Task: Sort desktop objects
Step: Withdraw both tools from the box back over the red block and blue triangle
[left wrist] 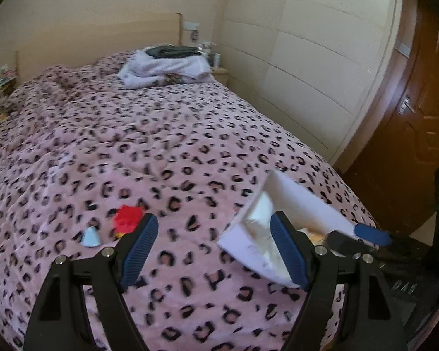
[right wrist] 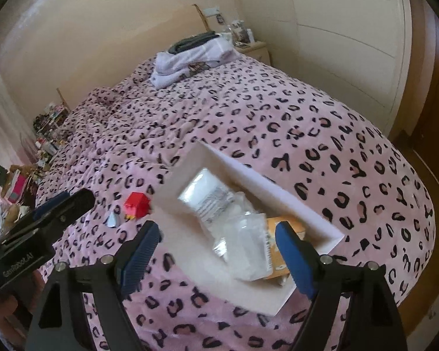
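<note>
Both spread grippers, left gripper (left wrist: 216,251) and right gripper (right wrist: 219,251), hold nothing; white box (right wrist: 278,187) contents blurred.

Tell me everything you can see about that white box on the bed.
The white box is a shallow, open-topped rectangular tray, seemingly cardboard, lying at an angle on the pink leopard-print blanket. Inside are clear plastic packets and an orange packet, loosely heaped. The right claw hangs open above its near end, apparently not touching it. A small red block lies apart to its left.
</note>
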The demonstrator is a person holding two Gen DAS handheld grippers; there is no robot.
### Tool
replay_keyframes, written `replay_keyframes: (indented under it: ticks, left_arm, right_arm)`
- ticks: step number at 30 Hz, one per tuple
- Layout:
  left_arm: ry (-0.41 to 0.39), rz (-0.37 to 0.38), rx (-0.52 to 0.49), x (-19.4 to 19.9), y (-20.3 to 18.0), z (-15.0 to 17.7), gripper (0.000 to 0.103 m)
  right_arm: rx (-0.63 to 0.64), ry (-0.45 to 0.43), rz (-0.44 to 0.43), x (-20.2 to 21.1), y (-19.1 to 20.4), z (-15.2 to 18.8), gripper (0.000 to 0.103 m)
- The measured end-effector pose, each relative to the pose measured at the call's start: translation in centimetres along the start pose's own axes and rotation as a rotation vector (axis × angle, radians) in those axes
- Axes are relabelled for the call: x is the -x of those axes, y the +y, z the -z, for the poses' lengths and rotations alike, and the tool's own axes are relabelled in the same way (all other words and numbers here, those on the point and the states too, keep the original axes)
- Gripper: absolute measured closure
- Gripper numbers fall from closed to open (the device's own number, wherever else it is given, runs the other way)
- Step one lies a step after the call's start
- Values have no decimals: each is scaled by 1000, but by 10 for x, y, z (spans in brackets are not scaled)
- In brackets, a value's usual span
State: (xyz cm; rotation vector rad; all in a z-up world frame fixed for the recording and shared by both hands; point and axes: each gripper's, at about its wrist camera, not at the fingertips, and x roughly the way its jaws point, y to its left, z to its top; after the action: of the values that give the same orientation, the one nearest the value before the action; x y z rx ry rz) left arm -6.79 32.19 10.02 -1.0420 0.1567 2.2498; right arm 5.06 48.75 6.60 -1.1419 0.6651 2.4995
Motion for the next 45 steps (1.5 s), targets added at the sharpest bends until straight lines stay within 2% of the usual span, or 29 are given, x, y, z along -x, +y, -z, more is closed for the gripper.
replay_keyframes:
  ticks: [5,11,17,23,31,45]
  left_arm:
    - [-22,-73,86,42,49,34,22]
    - [17,-198,188,80,115,107,22]
    - [81,-304,292,99,165,171,22]
    - [109,-341,355,107,190,208,22]
    - [125,-368,373,103,203,223,22]
    - [112,-368,351,88,206,206,22]
  right_arm:
    - [35,-14,-24,16,30,15,19]
    - [109,41,-87,6,78,53,19]
    - [201,112,-151,-17,132,91,19]
    - [288,151,-178,-36,179,127,19]
    - [353,195,-171,-59,210,161,19]
    - [345,187,-171,-76,217,157,19]
